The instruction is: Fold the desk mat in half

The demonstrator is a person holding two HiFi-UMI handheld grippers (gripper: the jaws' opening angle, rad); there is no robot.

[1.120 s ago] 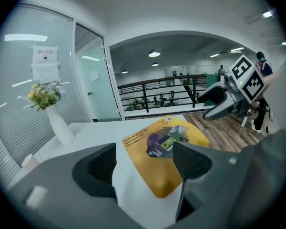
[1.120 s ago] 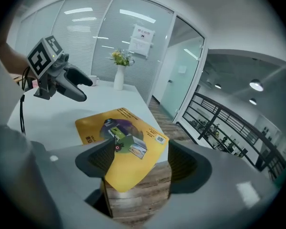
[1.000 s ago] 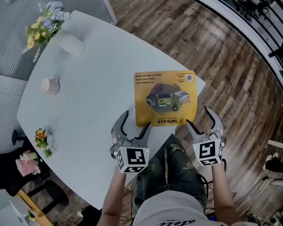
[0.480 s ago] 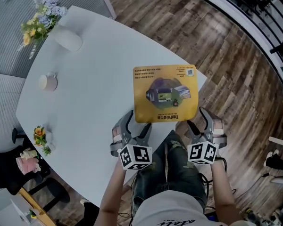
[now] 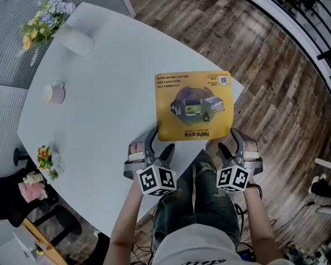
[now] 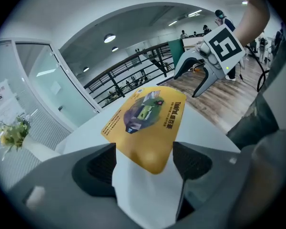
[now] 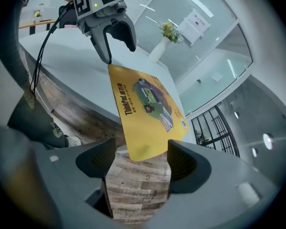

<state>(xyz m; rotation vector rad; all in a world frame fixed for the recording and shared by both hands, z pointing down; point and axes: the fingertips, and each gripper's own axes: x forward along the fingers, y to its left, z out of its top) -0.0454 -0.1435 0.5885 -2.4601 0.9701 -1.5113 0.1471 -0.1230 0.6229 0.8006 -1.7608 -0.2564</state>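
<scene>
The yellow desk mat (image 5: pixel 194 105) lies flat on the white table (image 5: pixel 99 120), and its near right corner hangs over the table's edge. My left gripper (image 5: pixel 159 143) is open at the mat's near left corner. In the left gripper view that corner (image 6: pixel 150 154) sits between the jaws of the left gripper (image 6: pixel 145 165). My right gripper (image 5: pixel 230 142) is open at the near right corner. The right gripper view shows that corner (image 7: pixel 142 147) just ahead of the right gripper (image 7: pixel 142 165), above wooden floor. Each gripper view also shows the other gripper: the right gripper (image 6: pixel 200 75) and the left gripper (image 7: pixel 112 37).
A white vase (image 5: pixel 74 40) with flowers (image 5: pixel 41 21) stands at the table's far left. A mug (image 5: pixel 53 93) and a small flower pot (image 5: pixel 46 158) sit along the left side. The person's legs (image 5: pixel 201 203) are under the near edge. A railing (image 5: pixel 298 15) runs at the far right.
Both grippers have moved forward to the mat's near edge, so its near corners now lie at their jaws. Both stay open. The mat has not moved on the table.
</scene>
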